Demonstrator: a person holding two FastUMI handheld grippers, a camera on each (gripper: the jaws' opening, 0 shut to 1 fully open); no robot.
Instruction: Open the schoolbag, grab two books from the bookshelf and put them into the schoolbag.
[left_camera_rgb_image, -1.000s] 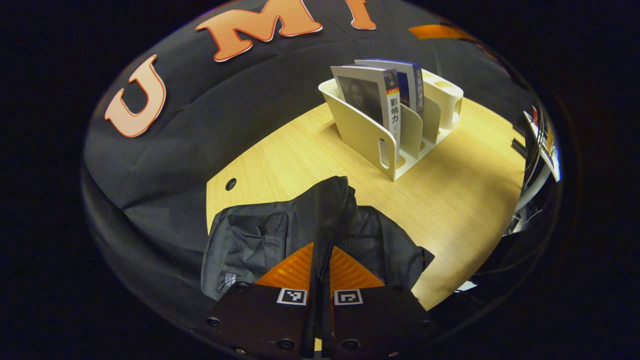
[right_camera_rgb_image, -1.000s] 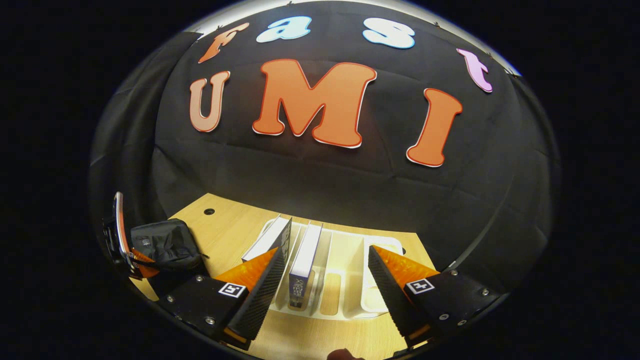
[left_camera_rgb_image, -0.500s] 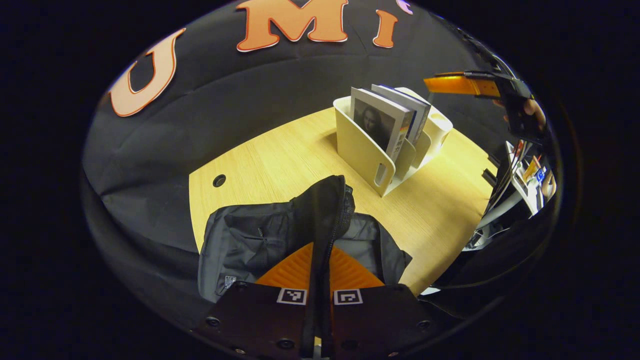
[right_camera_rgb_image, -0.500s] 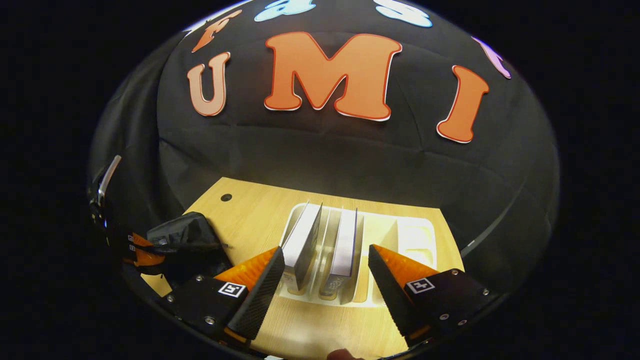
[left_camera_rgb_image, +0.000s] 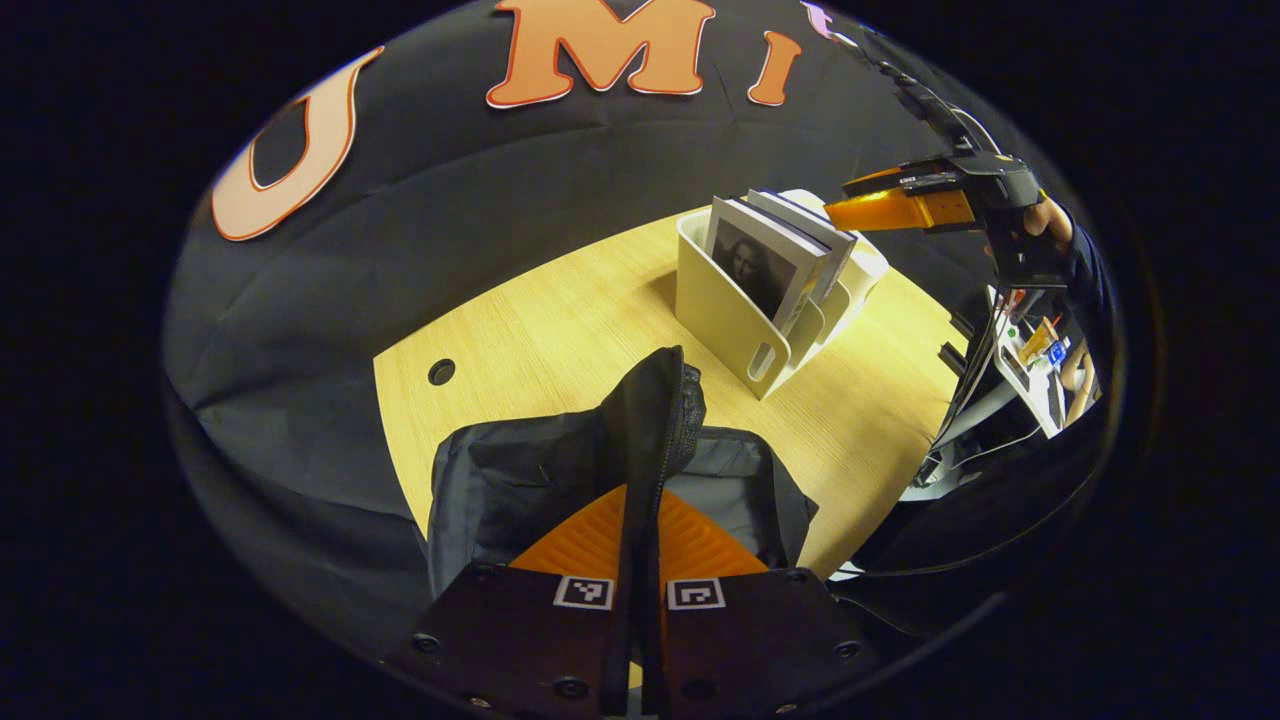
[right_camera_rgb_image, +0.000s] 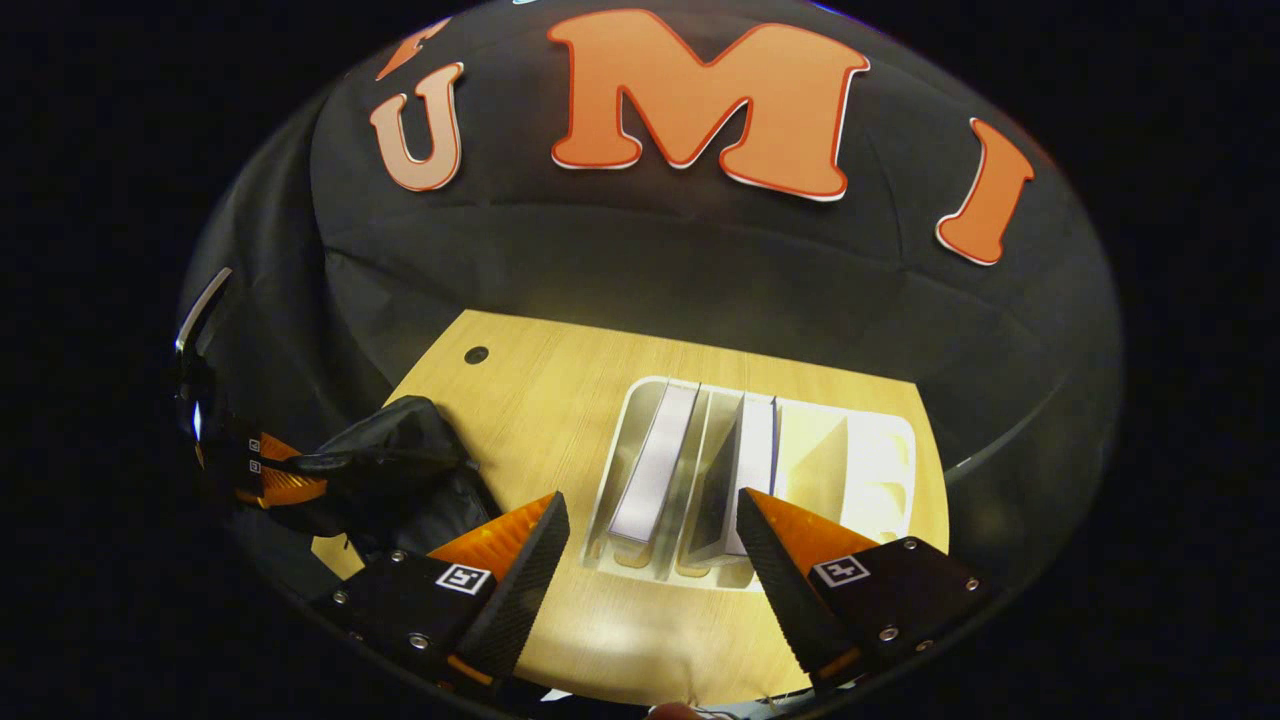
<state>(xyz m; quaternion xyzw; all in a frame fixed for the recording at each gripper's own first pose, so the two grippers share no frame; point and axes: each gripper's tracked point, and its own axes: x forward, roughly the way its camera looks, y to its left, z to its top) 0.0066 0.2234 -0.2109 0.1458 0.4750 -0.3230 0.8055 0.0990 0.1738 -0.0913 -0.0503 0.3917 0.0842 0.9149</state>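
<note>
Right gripper view: the right gripper (right_camera_rgb_image: 645, 560) hung with fingers apart above the bookshelf (right_camera_rgb_image: 880, 470), which held two books (right_camera_rgb_image: 655, 465) upright on the tabletop (right_camera_rgb_image: 540, 390). The left gripper (left_camera_rgb_image: 640, 560) stayed clamped on the bag (left_camera_rgb_image: 655, 400) flap at 9 o'clock. Step in hand: reaching for the first book; next, descend and straddle one spine. Since 0.5 s ago, the shelf had shifted rightward in view.

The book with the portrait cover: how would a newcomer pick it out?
On the light wooden table stands a cream plastic bookshelf with upright dividers. It holds two books; this one fills the slot nearest the black schoolbag, its portrait facing the bag.
</note>
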